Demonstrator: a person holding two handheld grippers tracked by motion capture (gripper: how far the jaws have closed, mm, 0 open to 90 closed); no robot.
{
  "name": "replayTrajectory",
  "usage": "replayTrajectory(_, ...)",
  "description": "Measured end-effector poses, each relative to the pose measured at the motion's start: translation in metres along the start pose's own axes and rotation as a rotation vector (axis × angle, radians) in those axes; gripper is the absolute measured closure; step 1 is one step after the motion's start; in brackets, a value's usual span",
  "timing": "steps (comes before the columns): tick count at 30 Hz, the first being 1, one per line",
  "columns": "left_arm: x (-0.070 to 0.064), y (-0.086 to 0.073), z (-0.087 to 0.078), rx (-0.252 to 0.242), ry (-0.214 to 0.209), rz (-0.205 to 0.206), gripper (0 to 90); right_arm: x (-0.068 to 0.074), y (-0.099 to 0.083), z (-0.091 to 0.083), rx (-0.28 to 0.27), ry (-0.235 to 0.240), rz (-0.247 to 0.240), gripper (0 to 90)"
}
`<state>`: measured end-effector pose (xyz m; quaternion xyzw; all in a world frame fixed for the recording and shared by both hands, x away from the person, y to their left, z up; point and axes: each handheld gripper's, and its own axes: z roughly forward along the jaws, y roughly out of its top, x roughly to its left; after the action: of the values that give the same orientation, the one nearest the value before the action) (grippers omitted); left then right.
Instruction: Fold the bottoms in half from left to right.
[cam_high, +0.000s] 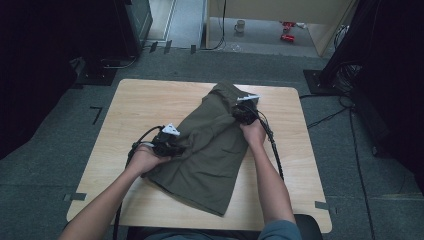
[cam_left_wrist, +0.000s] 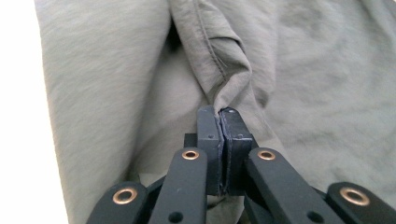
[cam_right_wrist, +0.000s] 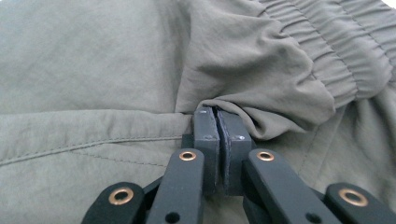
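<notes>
A pair of olive-green shorts (cam_high: 212, 150) lies folded across the middle of the wooden table (cam_high: 140, 100), waistband toward the far side. My left gripper (cam_high: 172, 142) is at the shorts' left edge, and in the left gripper view its jaws are shut on a bunched fold of the fabric (cam_left_wrist: 219, 88). My right gripper (cam_high: 245, 111) is near the far right of the garment. Its jaws are shut on cloth just below the elastic waistband (cam_right_wrist: 327, 51), with a pinched fold (cam_right_wrist: 243, 105) rising between the pads.
The table stands on grey carpet. Black stands and cables sit to the right (cam_high: 345, 85) and far left (cam_high: 100, 70). A mug (cam_high: 240, 26) and red items (cam_high: 287, 31) lie on the floor beyond. Bare wood surrounds the shorts on all sides.
</notes>
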<state>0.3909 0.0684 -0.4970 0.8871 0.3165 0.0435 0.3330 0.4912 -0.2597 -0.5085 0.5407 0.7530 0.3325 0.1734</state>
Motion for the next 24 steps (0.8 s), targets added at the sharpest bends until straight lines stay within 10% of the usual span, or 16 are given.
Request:
replayTrajectory(8, 0.037, -0.009, -0.016, -0.009, 0.113, -0.020, 88.0, 0.016, 0.001, 0.007, -0.023, 0.027, 0.017, 87.0)
replayTrajectory(14, 0.063, -0.016, -0.023, -0.042, 0.132, -0.126, 88.3, 0.029, 0.003, 0.015, -0.060, 0.030, -0.001, 86.8)
replayTrajectory(20, 0.052, -0.013, -0.038, -0.074, 0.128, -0.147, 89.7, 0.027, 0.012, 0.013, -0.013, 0.051, 0.033, 87.0)
replayTrajectory(24, 0.025, -0.004, -0.073, -0.161, 0.117, -0.066, 90.0, 0.025, 0.020, -0.001, -0.036, 0.058, 0.018, 86.9)
